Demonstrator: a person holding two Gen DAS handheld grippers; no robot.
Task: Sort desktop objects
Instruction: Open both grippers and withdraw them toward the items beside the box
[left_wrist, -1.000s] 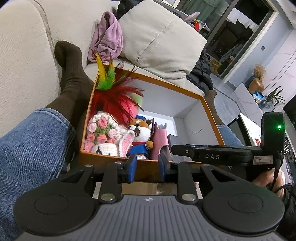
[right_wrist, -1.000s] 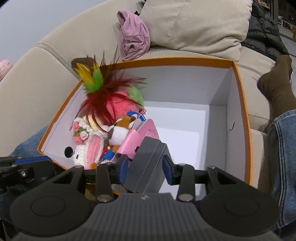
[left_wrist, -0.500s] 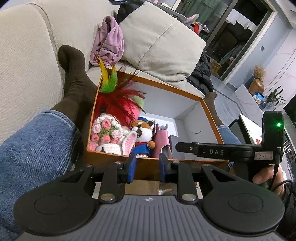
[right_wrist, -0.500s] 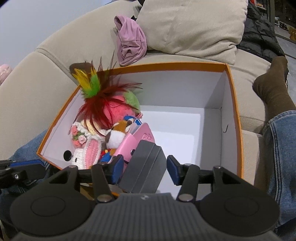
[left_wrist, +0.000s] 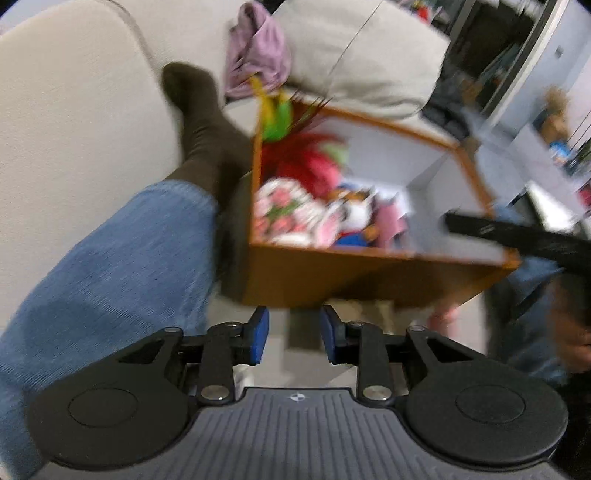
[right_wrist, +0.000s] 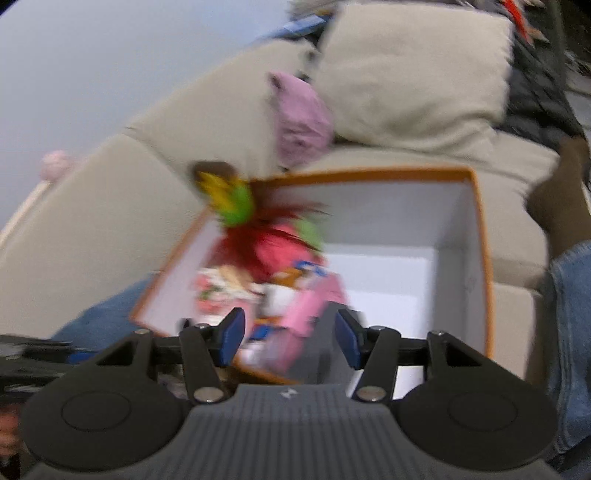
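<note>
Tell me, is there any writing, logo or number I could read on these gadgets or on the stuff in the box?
No readable words or numbers: both views are motion-blurred.
Small emblem, no letters: on the left hand-held gripper body.
Similar emblem, smeared: on the right hand-held gripper body.
Pale marks on the black bar: too blurred to read.

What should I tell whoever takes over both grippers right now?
Left gripper: open, empty, outside the orange box, below its near wall.
Right gripper: open, fingers clear of the grey case, which sits inside the box beside the pink item.
Done: plush toys and feather toy are packed on the box's left side; the case is in.
Left: frames are blurred and show nothing else waiting to sort; check around.
</note>
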